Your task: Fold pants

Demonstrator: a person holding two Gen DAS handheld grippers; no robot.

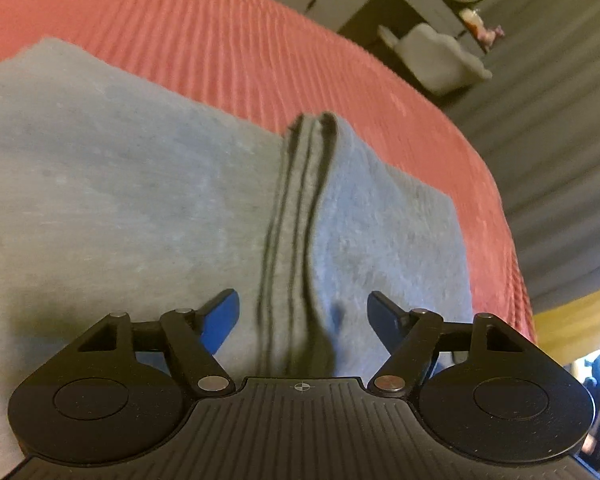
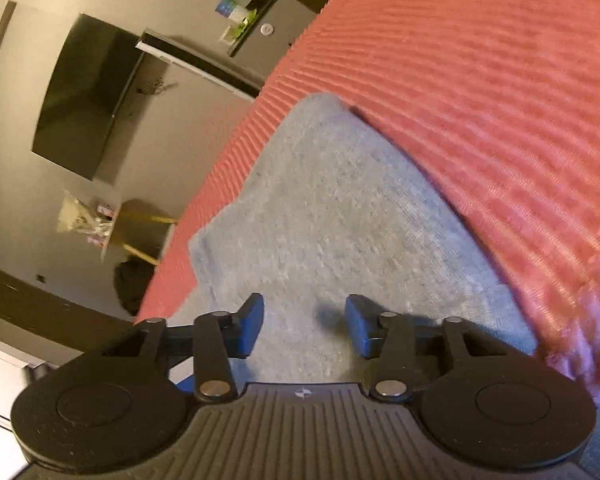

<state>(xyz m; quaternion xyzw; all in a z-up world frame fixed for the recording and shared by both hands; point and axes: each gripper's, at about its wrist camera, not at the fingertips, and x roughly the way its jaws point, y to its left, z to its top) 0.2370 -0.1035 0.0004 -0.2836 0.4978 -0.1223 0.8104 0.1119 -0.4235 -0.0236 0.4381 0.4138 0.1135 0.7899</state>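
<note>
Grey-blue pants (image 1: 120,208) lie flat on a salmon-red ribbed bedspread (image 1: 260,52). In the left wrist view a stacked fold edge (image 1: 300,208) with several layers runs from the gripper away toward the far side. My left gripper (image 1: 303,312) is open, its blue pads either side of that edge, just above the cloth. In the right wrist view the pants (image 2: 340,208) fill the middle, with a corner near the bed's left edge. My right gripper (image 2: 305,320) is open and empty, low over the cloth.
The bedspread (image 2: 480,80) drops off at the bed edge on the left in the right wrist view. Beyond it are a dark TV (image 2: 84,96) and a cabinet (image 2: 260,20). In the left wrist view a white chair (image 1: 436,56) stands on the grey floor.
</note>
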